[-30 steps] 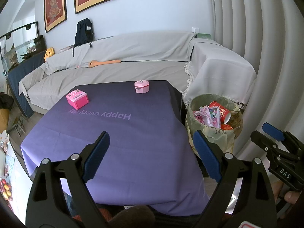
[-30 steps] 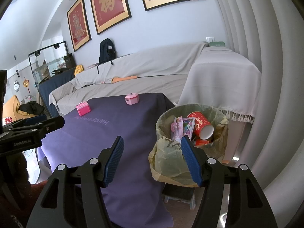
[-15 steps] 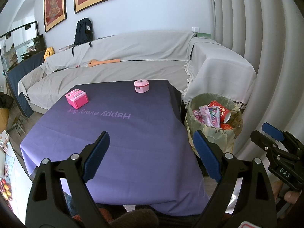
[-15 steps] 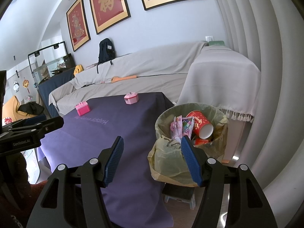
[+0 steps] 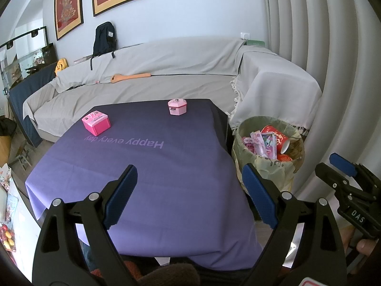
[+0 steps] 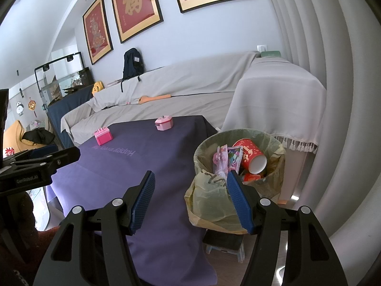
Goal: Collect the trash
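Both the left gripper [image 5: 189, 195] and right gripper [image 6: 190, 199] hover with jaws released and empty above the near edge of a purple-clothed counter [image 5: 147, 166]. Trash [image 6: 240, 159] fills a lined bin [image 6: 214, 197] just right of it.

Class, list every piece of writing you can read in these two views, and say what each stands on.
"Happy every day": purple tablecloth, upside down.
"DAS": right gripper.
"GenRobot.AI": left gripper.
"福": middle framed picture.
Red cup and wrappers in the bin: print too small to read.
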Demonstrator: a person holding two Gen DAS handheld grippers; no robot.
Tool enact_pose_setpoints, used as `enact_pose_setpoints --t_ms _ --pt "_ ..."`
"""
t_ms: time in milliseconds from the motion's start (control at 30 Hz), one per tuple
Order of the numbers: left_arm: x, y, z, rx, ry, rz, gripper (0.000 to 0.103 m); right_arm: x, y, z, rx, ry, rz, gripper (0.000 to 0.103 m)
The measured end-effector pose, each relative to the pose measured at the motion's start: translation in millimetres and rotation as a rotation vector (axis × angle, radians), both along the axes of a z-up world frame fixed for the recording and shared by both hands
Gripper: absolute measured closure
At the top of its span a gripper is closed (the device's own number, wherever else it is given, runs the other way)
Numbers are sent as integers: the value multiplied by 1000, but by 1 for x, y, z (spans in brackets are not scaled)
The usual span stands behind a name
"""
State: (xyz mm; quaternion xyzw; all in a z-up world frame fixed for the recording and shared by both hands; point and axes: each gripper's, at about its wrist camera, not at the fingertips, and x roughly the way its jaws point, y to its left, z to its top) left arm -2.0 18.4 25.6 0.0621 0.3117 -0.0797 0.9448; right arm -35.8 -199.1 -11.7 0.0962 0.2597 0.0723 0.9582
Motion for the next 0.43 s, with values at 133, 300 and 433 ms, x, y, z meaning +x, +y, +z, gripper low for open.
enact_pose_setpoints --t_ms 133,300,433 --pt "-1 0 2 -12 -13 -16 18 1 -1 -3 1 4 -2 43" --pt "-1 -3 4 -10 -11 -33 18 0 0 -8 -1 9 -5 43" --pt "3 0 5 -15 -9 -14 18 3 -1 -11 11 16 -5 42"
